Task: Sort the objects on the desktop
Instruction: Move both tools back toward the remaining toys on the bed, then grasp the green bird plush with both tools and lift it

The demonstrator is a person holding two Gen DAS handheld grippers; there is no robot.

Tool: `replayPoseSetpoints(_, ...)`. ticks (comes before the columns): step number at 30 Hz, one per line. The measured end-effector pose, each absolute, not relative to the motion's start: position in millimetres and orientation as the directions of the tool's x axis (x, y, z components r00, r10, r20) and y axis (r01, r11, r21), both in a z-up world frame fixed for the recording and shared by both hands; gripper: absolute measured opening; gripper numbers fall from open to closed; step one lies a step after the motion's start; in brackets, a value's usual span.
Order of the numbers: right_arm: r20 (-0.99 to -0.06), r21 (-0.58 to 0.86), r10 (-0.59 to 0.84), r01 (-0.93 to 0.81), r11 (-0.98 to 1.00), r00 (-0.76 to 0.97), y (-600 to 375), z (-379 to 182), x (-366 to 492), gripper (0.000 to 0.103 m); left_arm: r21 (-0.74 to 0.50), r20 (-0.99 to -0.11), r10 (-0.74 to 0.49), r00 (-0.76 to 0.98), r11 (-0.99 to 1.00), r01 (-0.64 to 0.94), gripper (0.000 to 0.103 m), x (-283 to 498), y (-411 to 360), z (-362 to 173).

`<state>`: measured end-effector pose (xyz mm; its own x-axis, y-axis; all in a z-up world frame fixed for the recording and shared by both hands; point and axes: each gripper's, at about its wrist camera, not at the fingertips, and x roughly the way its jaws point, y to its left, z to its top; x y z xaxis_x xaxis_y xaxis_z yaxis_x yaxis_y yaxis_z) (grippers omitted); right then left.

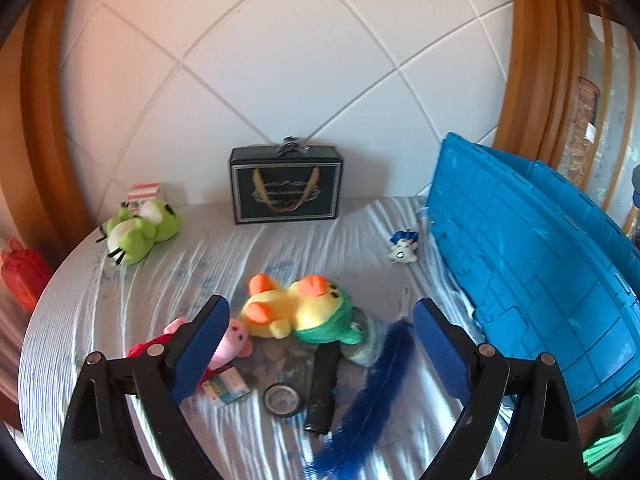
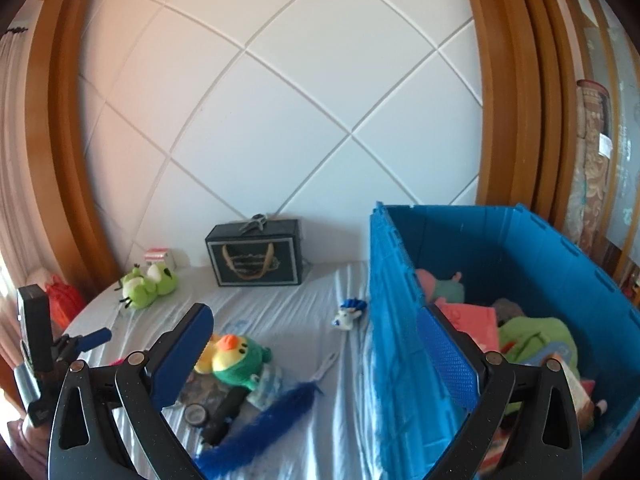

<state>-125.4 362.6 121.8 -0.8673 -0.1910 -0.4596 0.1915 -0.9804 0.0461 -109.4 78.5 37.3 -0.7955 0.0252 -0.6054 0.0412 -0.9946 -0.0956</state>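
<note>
My left gripper is open and empty above a pile on the table: a yellow duck plush in a green hood, a pink pig plush, a blue feather, a black stick, a tape roll and a small card pack. My right gripper is open and empty, its right finger over the blue crate, which holds several soft toys. The duck and feather also show there.
A green frog plush lies at the far left near a striped box. A black gift box stands against the white wall. A small blue-and-white toy lies beside the crate. A red bag hangs off the left edge.
</note>
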Motion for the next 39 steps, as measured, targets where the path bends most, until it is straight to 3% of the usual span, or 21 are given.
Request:
replayPoseSetpoints(13, -0.602, 0.145, -0.35, 0.333, -0.932, -0.718, 239.6, 61.2, -215.1, 0.103, -0.138, -0.728, -0.122, -0.674, -0.938, 0.319, 0.094, -114.3, -83.8, -23.9)
replayPoseSetpoints(17, -0.665, 0.218, -0.455, 0.428, -0.877, -0.593, 178.7, 32.6, -266.8, 0.103, -0.142, -0.76, -0.145, -0.634, -0.914, 0.379, 0.094, -136.2, -139.0, -36.1)
replayPoseSetpoints(28, -0.756, 0.101, -0.417, 0.54, -0.835, -0.504, 6.0, -25.9, -410.7, 0.103, -0.164, -0.811, -0.186, -0.554, -0.837, 0.521, 0.094, -293.8, -284.7, -84.1)
replayPoseSetpoints(33, -0.778, 0.09, -0.423, 0.584, -0.807, -0.464, -47.8, -52.4, -466.1, 0.103, -0.087, -0.823, -0.267, -0.502, -0.814, 0.574, 0.094, -379.1, -321.8, -117.5)
replayPoseSetpoints(37, -0.798, 0.074, -0.422, 0.625, -0.777, -0.429, -98.8, -72.5, -506.3, 0.103, -0.11, -0.871, -0.192, -0.451, -0.819, 0.562, 0.094, -405.8, -334.7, -157.7)
replayPoseSetpoints(39, -0.815, 0.081, -0.425, 0.649, -0.757, -0.395, -126.8, -90.7, -524.0, 0.103, -0.066, -0.883, -0.198, -0.425, -0.844, 0.532, 0.094, -404.7, -328.9, -180.3)
